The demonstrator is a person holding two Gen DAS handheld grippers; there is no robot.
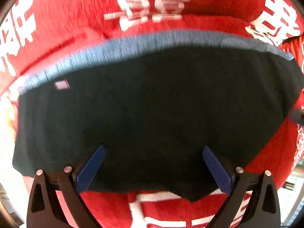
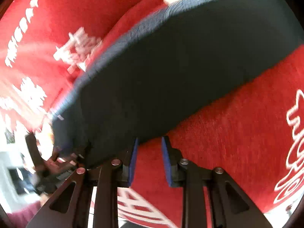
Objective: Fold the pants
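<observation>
The pants (image 1: 155, 104) are a dark folded bundle with a blue-grey waistband (image 1: 133, 47) along the far edge, lying flat on a red blanket (image 1: 66, 22). My left gripper (image 1: 153, 150) is open wide, its blue pads hovering over the near edge of the pants with nothing between them. In the right wrist view the pants (image 2: 171, 72) stretch from the lower left to the upper right. My right gripper (image 2: 149, 140) is open with a narrow gap, empty, at the near edge of the pants over the red blanket (image 2: 228, 133).
The red blanket carries white printed characters (image 1: 152, 1) and lettering (image 2: 292, 152). The other gripper and a hand (image 2: 55, 163) show at the left edge of the right wrist view. Bright floor lies beyond the blanket's left edge (image 2: 11, 161).
</observation>
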